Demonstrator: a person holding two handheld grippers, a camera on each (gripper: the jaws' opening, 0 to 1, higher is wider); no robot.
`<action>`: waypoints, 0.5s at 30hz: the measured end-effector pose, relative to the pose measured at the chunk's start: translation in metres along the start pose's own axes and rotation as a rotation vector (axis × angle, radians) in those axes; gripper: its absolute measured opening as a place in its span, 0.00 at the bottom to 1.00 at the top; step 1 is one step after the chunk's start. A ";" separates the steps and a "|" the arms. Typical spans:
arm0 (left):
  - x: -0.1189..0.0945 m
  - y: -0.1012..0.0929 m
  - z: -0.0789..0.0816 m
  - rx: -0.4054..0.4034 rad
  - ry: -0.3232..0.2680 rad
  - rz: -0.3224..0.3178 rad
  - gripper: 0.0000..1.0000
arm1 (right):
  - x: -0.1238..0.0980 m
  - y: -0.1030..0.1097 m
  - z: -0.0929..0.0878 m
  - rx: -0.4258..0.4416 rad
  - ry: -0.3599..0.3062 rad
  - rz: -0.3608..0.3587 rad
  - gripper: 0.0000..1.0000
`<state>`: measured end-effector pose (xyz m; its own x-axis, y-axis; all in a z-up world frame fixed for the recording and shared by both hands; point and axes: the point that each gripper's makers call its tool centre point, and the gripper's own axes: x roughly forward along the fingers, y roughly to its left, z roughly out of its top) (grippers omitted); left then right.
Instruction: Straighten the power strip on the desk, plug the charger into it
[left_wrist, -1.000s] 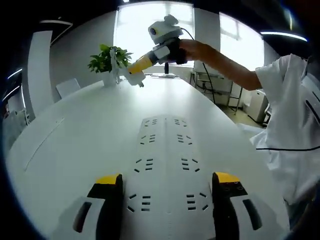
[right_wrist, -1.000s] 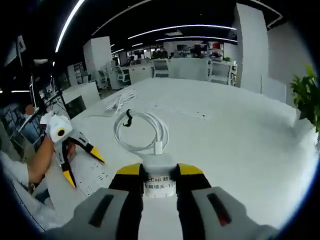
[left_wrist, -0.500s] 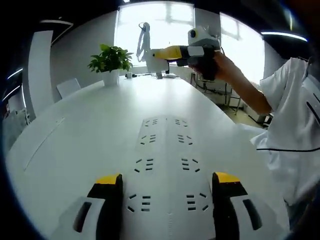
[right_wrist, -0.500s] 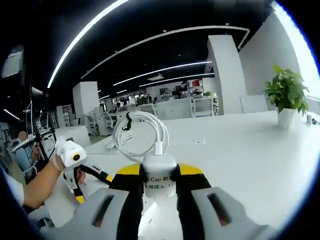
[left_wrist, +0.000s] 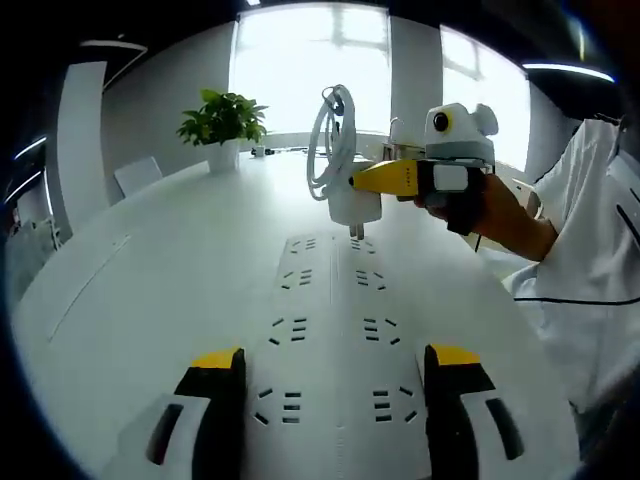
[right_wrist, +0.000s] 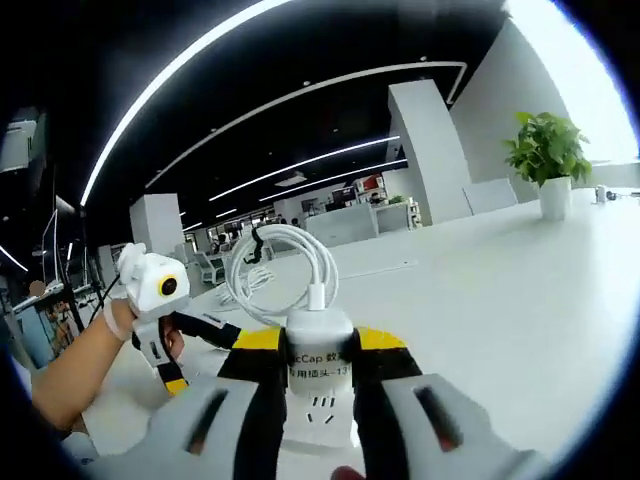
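Fingers of the right gripper (right_wrist: 318, 352) are closed on the white charger (right_wrist: 319, 350), pinching its body from both sides, with its coiled white cable (right_wrist: 283, 272) looped up beyond the tips. In the left gripper view the same right gripper (left_wrist: 365, 180) comes in from the right, a hand (left_wrist: 500, 210) behind it, and holds the charger (left_wrist: 354, 205) with its prongs pointing down, just above the far end of the power strip (left_wrist: 332, 330) and apparently not yet in contact with it. The left gripper (left_wrist: 332, 372) has its fingers spread wide apart with nothing between them, one to either side of the near end of the strip, hovering low over it; whether they touch it I cannot tell. The strip lies lengthwise along the white surface (left_wrist: 150, 270), running straight away from the left gripper, so the straightening looks done and the plugging step is the one in hand. In the right gripper view a socket face (right_wrist: 320, 415) of the strip sits just under the charger. The next move calls for lining the prongs up with one set of slots and pressing straight down, the left fingers probably steadying the strip. A potted plant (left_wrist: 222, 125) stands well apart at the far edge.
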<state>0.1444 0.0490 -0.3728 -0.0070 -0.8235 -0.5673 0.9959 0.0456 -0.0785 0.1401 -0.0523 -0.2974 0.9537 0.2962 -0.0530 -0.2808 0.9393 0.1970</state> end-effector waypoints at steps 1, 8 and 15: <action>0.000 0.000 0.000 0.000 0.000 -0.001 0.74 | -0.001 -0.001 0.002 0.002 -0.015 -0.010 0.23; -0.001 0.001 0.000 0.001 0.001 0.000 0.74 | -0.005 -0.003 0.003 -0.048 -0.048 -0.059 0.23; -0.001 0.001 0.000 0.001 0.000 0.001 0.74 | -0.011 0.000 0.000 -0.088 -0.056 -0.088 0.23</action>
<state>0.1457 0.0499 -0.3727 -0.0063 -0.8234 -0.5675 0.9960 0.0456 -0.0771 0.1299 -0.0560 -0.2964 0.9788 0.2046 -0.0107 -0.2023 0.9734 0.1077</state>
